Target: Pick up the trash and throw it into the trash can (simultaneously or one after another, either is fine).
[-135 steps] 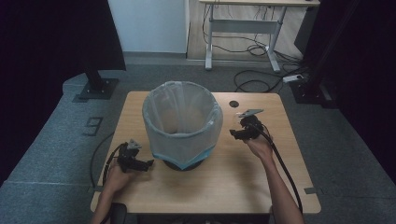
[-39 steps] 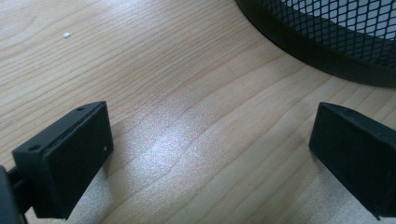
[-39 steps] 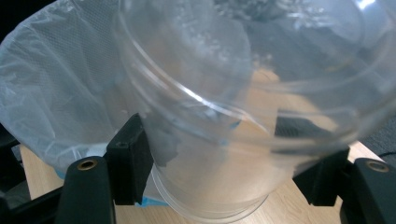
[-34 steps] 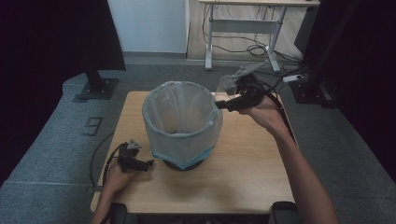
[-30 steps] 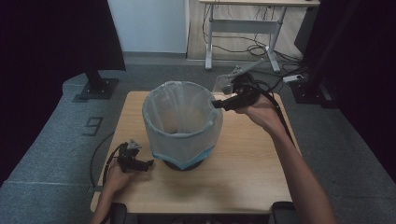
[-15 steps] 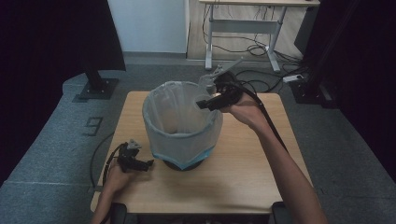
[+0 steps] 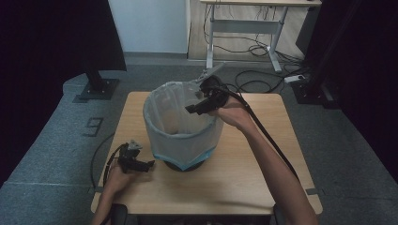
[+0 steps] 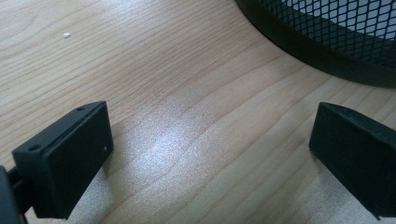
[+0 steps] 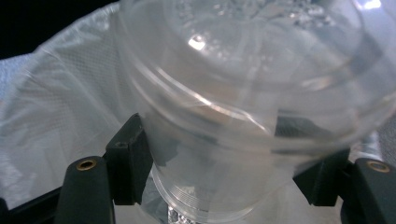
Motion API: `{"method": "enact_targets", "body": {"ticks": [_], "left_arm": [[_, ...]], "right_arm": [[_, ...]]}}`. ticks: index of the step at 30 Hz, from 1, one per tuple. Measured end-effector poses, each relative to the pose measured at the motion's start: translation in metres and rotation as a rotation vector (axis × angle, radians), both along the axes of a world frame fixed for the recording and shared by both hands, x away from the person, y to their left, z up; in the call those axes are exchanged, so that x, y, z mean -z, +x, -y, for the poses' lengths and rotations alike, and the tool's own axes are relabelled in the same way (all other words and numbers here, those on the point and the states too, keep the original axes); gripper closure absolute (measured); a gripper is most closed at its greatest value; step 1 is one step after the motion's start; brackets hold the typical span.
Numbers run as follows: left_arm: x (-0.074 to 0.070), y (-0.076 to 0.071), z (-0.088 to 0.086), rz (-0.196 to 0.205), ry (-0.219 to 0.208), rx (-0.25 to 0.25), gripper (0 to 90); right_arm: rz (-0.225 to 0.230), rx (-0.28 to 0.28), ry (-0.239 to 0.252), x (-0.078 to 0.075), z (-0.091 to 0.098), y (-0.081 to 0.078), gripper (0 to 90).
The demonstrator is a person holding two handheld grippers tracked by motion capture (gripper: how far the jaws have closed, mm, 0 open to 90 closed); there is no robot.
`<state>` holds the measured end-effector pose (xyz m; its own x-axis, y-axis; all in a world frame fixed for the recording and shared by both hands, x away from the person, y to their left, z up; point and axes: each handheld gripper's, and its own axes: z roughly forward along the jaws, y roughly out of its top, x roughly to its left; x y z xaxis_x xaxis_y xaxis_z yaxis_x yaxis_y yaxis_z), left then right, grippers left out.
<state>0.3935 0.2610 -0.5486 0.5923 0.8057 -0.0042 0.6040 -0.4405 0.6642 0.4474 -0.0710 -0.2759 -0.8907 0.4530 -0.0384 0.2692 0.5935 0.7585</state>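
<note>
A black mesh bin with a white plastic liner stands mid-table. Above its far right rim my right gripper points left and down into the mouth. In the right gripper view it is shut on a clear plastic cup, both pads pressing the cup's lower wall, with the liner behind it. My left gripper rests low on the table at the bin's front left. Its jaws stand open in the left gripper view, nothing between them, the bin's mesh base just ahead.
The wooden table has bare room to the right of and in front of the bin. A tiny white crumb lies on the wood. Beyond the table are a black stand base, a desk frame and floor cables.
My right gripper has carried the cup leftward from the table's back right to above the bin's mouth, dropping slightly. The left gripper has stayed put.
</note>
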Motion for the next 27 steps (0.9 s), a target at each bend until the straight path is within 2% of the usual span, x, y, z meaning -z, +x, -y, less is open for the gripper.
{"method": "enact_targets", "body": {"ticks": [8,10,11,13,15,17,21,24,27], "left_arm": [[0.0,0.0,0.0,0.0,0.0,0.0,0.0],[0.0,0.0,0.0,0.0,0.0,0.0,0.0],[0.0,0.0,0.0,0.0,0.0,0.0,0.0],[0.0,0.0,0.0,0.0,0.0,0.0,0.0],[0.0,0.0,0.0,0.0,0.0,0.0,0.0],[0.0,0.0,0.0,0.0,0.0,0.0,0.0],[0.0,0.0,0.0,-0.001,-0.001,0.001,0.0],[0.0,0.0,0.0,-0.002,0.0,0.003,0.0],[0.0,0.0,0.0,-0.001,-0.001,0.001,0.0]], "right_arm": [[-0.011,-0.019,-0.059,0.016,-0.011,0.001,27.2],[-0.012,-0.029,-0.067,0.02,-0.012,0.001,20.3],[-0.012,-0.024,-0.069,0.022,-0.013,0.002,12.3],[-0.007,-0.023,-0.075,0.024,-0.013,0.002,9.3],[0.021,-0.006,-0.083,0.025,-0.013,0.001,0.0],[0.031,-0.005,-0.078,0.024,-0.012,0.0,0.0],[0.012,-0.003,-0.056,0.019,-0.007,-0.002,0.0],[-0.008,0.008,-0.066,0.017,-0.003,-0.001,0.0],[-0.007,0.015,-0.078,0.015,0.002,-0.002,0.0]]}}
